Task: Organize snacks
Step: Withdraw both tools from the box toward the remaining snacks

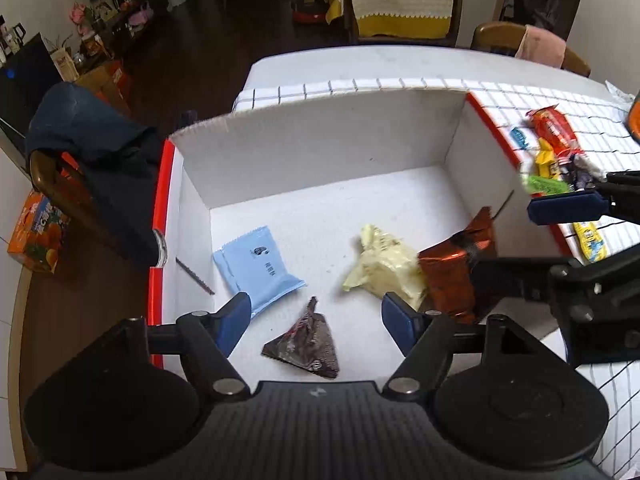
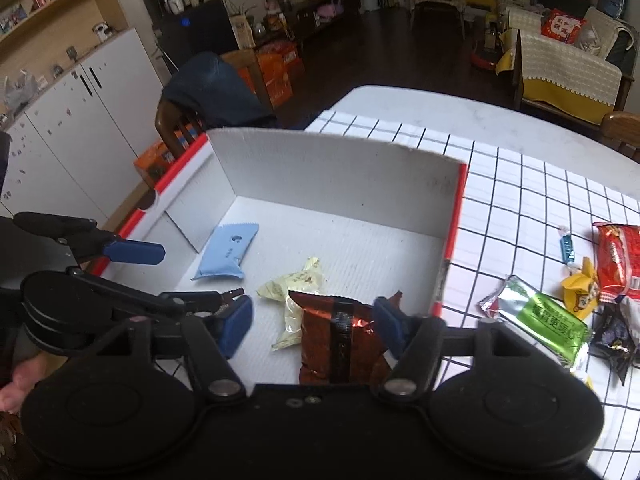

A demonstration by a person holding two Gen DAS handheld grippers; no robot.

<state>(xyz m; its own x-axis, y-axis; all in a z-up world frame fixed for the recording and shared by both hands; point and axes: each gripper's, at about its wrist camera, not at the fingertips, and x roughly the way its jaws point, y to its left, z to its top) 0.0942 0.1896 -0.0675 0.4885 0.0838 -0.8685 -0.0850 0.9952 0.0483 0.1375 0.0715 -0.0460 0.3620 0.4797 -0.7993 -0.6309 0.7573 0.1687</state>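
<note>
Both grippers hang over the white corrugated box with red rim (image 1: 320,148), jaws spread and pinching nothing. Under the left gripper (image 1: 316,320) lies the dark triangular foil snack (image 1: 304,340), near 6 o'clock on the box floor. Between the right gripper (image 2: 310,322) pads sits the copper-brown foil packet (image 2: 340,332), long axis 12 to 6, seemingly let go. 4 snacks are boxed; the loose pile, led by the green-labelled silver pouch (image 2: 548,320), lies at 3 o'clock, nearer the right gripper
</note>
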